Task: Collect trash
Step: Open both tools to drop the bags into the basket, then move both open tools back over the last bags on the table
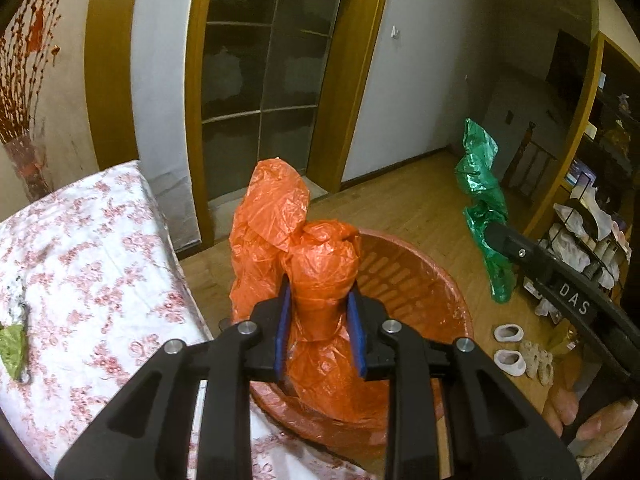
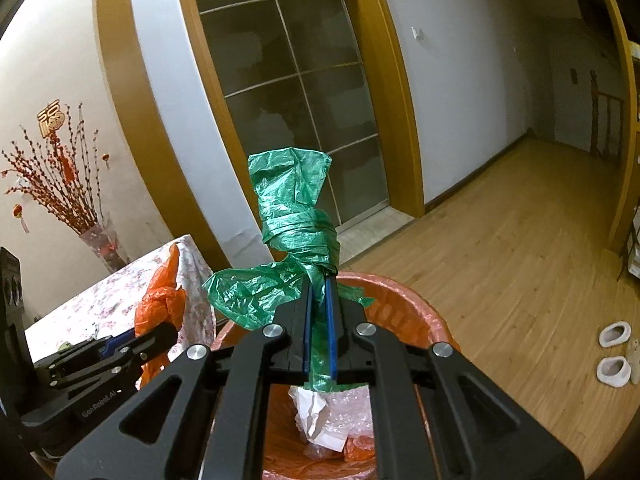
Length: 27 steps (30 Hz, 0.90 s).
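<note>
Black linkage arms fill the bottom of each wrist view. Between them the left gripper point(image 1: 320, 300) pinches a bunched orange plastic bag point(image 1: 296, 240), its blue pads pressing a thick wad whose loose end stands up above the fingertips. The right gripper point(image 2: 319, 292) is pressed nearly together on a twisted green plastic bag point(image 2: 298, 216), a thin strip of it caught between the pads and the rest rising in a knotted column.

Both grippers hang over an orange-red laundry-style basket point(image 1: 424, 264) with slotted walls, lined with thin orange film. The basket stands on the wooden floor point(image 2: 500, 248) right beside a bed with a floral cover point(image 1: 92, 264). Inside the basket, the right wrist view shows crumpled white paper point(image 2: 316, 416), bubble wrap point(image 2: 352, 408) and a scrap of orange film already lying at the bottom.

As I read it, the task is well under way: some trash is in, and two bags are held directly above the basket but not yet let go. What seems left is dropping both, and perhaps the crumpled green-and-silver wrapper point(image 1: 14, 340) lying on the bed. Small white slippers point(image 2: 614, 354) sit on the floor to the right, probably not trash.
</note>
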{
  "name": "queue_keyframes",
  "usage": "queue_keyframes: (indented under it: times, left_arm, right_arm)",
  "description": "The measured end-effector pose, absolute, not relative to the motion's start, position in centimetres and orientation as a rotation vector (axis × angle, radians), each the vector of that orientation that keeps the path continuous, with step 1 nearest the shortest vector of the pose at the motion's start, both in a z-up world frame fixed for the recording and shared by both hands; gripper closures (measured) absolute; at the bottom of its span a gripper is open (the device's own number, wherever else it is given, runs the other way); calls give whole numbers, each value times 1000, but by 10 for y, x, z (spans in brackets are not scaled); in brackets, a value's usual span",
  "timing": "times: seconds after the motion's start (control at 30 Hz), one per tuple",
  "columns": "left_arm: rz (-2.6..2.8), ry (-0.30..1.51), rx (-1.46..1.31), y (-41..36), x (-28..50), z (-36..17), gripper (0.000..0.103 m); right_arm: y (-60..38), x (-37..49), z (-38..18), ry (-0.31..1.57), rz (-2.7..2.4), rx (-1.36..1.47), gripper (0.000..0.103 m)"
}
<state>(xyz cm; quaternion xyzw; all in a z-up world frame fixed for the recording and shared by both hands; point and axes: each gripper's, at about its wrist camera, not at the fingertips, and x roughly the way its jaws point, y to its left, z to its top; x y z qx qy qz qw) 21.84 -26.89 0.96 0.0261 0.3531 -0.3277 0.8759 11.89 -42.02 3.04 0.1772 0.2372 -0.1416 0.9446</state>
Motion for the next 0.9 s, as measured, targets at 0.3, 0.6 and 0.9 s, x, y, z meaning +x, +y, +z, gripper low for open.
queue_keyframes:
  times: [0.3,0.6,0.9]
  left_arm:
    - [-658,822,85,-278,233,-23,58]
    - [-533,819,103,-244,238,-34,52]
    - [-395,803,140,-189,240,-35,51]
  right_arm:
    - [-428,125,8,548,-277,394,67]
    - [-427,125,8,557,-296,366,67]
    - [-408,127,10,563,-270,328,61]
